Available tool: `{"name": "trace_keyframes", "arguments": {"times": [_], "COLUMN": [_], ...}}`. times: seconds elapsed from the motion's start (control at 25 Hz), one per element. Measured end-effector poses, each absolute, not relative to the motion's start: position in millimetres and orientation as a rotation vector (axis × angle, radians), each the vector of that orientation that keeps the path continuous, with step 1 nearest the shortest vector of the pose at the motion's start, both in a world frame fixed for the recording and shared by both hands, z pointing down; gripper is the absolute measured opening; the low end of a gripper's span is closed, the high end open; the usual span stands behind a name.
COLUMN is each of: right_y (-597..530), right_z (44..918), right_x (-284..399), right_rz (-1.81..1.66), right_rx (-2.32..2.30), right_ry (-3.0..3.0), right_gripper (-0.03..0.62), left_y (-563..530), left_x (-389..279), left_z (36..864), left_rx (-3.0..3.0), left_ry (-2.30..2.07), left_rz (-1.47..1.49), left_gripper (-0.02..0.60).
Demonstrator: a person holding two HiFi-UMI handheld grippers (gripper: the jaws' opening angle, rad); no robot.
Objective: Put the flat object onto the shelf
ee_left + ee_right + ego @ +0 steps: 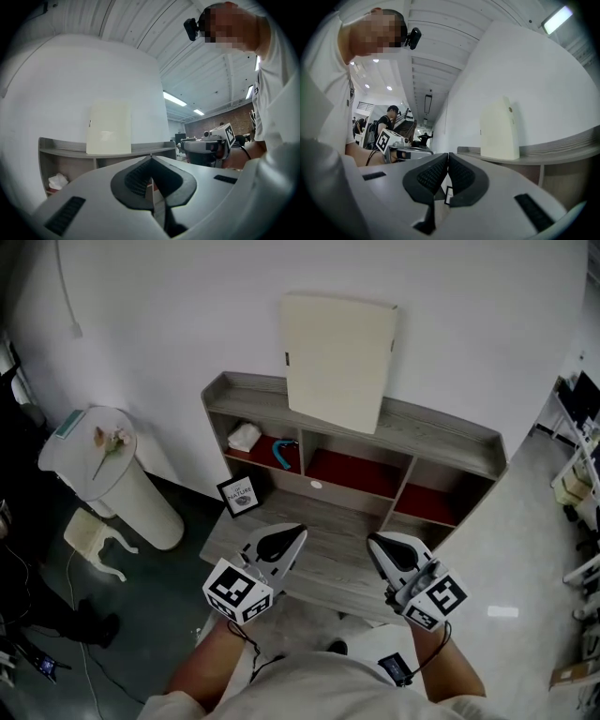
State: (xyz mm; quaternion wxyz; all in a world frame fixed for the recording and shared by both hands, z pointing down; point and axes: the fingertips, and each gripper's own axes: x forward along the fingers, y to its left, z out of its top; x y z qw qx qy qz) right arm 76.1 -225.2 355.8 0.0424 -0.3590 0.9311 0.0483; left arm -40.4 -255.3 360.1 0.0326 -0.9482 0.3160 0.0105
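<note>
Shoulders in a white shirt fill the bottom of the head view, with both forearms reaching forward from them.

Beyond the arms stands the grey wooden shelf, with red-backed compartments below its top ledge and a counter of the same wood at its foot. The flat board, cream-coloured, is already on that top ledge. It stands on its lower edge and leans back against the white wall, so its long axis runs up the wall.

A white bin stands on the floor to the left, well apart from the shelf.

The left gripper and right gripper hover over the front of the counter, side by side and pointing at the shelf. Each gripper's own view shows its jaws pressed together with nothing between them.

The board lies straight ahead of and above the pair, well apart from both. It sits left of centre in the left gripper view and right of centre in the right one, so it falls about midway between them and neither arm is plainly nearer.

The task looks done, to my eye. Any nudge to settle the board could come from either side, pushing low near its bottom edge so it does not tip forward.
</note>
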Motion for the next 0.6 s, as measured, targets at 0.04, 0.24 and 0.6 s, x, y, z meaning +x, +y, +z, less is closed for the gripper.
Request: {"name": "trace_keyframes", "arguments": {"times": [0.04, 0.24, 0.6], "right_y": [-219.5, -190.8, -138.2], "right_z": [357.0, 359.5, 381.2], "right_x": [64.2, 9.6, -59.7], "right_rz": [0.144, 0.142, 0.074], "right_rx": [-1.089, -1.076, -1.145], "right_ry": [2.856, 2.860, 2.850], "right_gripper": [0.020, 0.020, 0.019], "left_y": [-251.0, -224.6, -180.1], "left_x": [-48.7, -95.6, -168.4], "left_z": [360.7, 363.8, 379.4], "left_rx": [-2.925, -2.954, -3.029], "left_ry": [0.967, 0.938, 0.891], "left_rz": [0.027, 0.021, 0.065], "left_gripper": [0.012, 0.012, 0.012]}}
